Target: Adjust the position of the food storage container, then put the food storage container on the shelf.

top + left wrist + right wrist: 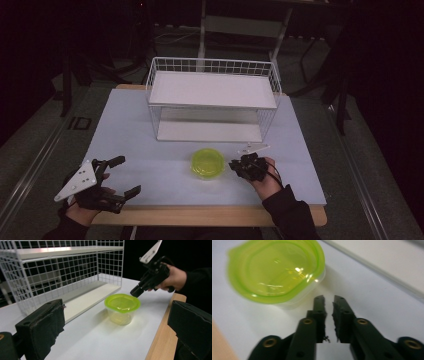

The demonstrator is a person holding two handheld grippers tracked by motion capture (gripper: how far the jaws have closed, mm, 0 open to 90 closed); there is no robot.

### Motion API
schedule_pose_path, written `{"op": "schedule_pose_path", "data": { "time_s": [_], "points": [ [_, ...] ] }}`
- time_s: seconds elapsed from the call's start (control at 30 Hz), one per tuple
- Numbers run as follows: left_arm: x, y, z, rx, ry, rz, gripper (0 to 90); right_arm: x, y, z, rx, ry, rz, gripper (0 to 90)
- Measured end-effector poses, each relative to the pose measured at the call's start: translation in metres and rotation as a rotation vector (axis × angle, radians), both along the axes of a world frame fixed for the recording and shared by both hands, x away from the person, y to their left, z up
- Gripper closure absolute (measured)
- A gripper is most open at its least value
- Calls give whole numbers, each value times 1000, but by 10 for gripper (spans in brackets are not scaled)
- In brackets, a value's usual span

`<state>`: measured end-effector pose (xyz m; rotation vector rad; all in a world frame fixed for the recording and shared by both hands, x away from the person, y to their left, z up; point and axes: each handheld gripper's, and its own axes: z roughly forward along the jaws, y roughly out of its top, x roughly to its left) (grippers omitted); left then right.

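— What was the left gripper (120, 176) doing?
— It sat at the near table (150, 150) edge, jaws spread wide, holding nothing.
— And the tub (208, 163)?
— The green-lidded tub stood well to its right, in front of the wire rack (212, 100).
— The right gripper (234, 167)?
— Just right of the tub, its jaws were nearly pressed together, a thin slit between them, tips beside the lid rim and gripping nothing.

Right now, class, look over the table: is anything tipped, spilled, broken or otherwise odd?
Almost nothing. The green-lidded container stands upright with its lid on, nothing spilled around it, and the wire rack sits square on the table. The one small oddity: the pad lining on the right gripper looks frayed, with loose threads hanging between its nearly closed jaws.
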<state>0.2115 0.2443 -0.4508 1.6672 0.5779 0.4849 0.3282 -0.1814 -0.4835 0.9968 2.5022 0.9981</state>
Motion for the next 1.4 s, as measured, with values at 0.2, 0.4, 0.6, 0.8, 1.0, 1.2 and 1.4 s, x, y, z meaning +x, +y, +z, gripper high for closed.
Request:
{"op": "schedule_pose_path", "data": {
  "time_s": [0.2, 0.4, 0.6, 0.8, 1.0, 1.2, 1.4],
  "points": [
    [11, -11, 8, -31, 63, -54, 17, -20, -14, 37, 85, -109, -12, 458],
    [25, -33, 19, -20, 104, -127, 17, -29, -12, 54, 157, -124, 21, 185],
    [44, -53, 29, 26, 111, -156, 17, -27, -10, 58, 209, -139, 5, 141],
    [66, -75, 30, 59, 154, -174, 17, -20, -8, 59, 187, -172, 21, 146],
    [85, -87, 18, 55, 227, -148, 47, -15, -5, 56, 197, -195, 39, 140],
    [99, -91, 5, 38, 326, -141, 120, 0, -6, 44, 227, -28, -26, 140],
    [115, -93, -11, -5, 487, -77, 156, 15, -5, 28, 283, 154, -79, 161]
  ]
}}
